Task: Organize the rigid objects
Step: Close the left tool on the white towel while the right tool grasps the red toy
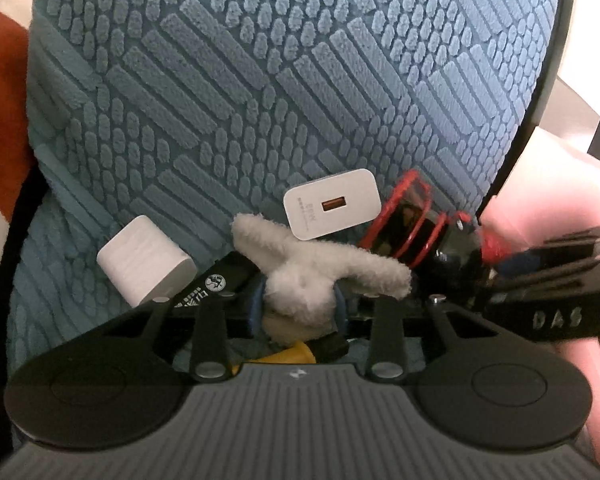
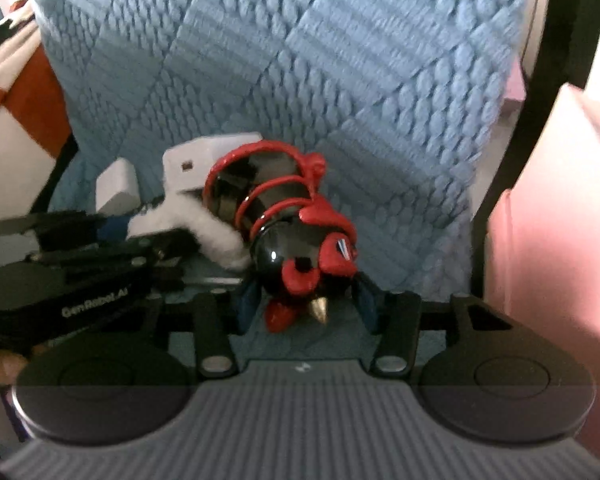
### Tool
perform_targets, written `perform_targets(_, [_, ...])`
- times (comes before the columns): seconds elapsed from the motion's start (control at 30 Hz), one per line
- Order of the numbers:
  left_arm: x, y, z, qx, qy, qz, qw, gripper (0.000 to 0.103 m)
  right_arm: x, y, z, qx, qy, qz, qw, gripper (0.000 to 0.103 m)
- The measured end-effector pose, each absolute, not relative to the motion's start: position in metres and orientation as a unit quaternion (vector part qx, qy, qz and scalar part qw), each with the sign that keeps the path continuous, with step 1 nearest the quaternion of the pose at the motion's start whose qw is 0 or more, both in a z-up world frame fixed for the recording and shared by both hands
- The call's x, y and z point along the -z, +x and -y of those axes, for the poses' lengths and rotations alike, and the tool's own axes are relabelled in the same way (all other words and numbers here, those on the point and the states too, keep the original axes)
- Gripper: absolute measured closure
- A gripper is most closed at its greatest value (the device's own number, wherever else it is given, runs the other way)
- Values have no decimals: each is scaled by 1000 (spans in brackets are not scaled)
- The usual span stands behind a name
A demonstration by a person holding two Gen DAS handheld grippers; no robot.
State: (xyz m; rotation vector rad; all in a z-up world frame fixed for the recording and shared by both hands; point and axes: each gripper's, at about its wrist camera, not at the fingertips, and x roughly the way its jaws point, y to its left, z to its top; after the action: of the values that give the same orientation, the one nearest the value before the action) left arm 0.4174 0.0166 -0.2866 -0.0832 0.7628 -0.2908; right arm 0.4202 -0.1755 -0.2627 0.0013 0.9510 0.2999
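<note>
- We have a white fluffy toy [image 1: 300, 280] clamped between the blue pads of our left gripper [image 1: 298, 308]; its two furry arms spread above the jaws, and something yellow [image 1: 288, 354] shows just below them.
- Our right gripper [image 2: 306, 306] has its jaws set wide on either side of a red-and-black figure [image 2: 296, 232] with red coiled rings; we cannot tell whether the pads [image 2: 246, 300] touch it.
- That figure lies just right of the left jaws in the left wrist view [image 1: 408, 220], touching the fluffy toy's arm.
- Just beyond the left jaws stands a white charger [image 1: 332, 204], USB port facing us.
- To the left of those jaws lies a white block adapter [image 1: 146, 260].
- Everything sits on a blue textured mat [image 1: 260, 80].
</note>
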Motion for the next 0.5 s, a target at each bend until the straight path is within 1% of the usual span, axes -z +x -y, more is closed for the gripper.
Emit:
perform_targets(0.2, [274, 401, -17, 119, -49, -355, 926, 65, 237, 409, 184, -144, -10, -399, 905, 51])
perform_targets(0.37, [259, 380, -20, 106, -80, -336, 933, 65, 224, 401, 180, -153, -30, -371, 915, 60])
perform_targets(0.43, [252, 369, -23, 101, -87, -327, 936, 65, 221, 397, 175, -160, -44, -358, 919, 76])
perform_targets(0.5, [248, 364, -23, 99, -97, -324, 936, 65, 216, 393, 173, -163, -49, -349, 922, 98])
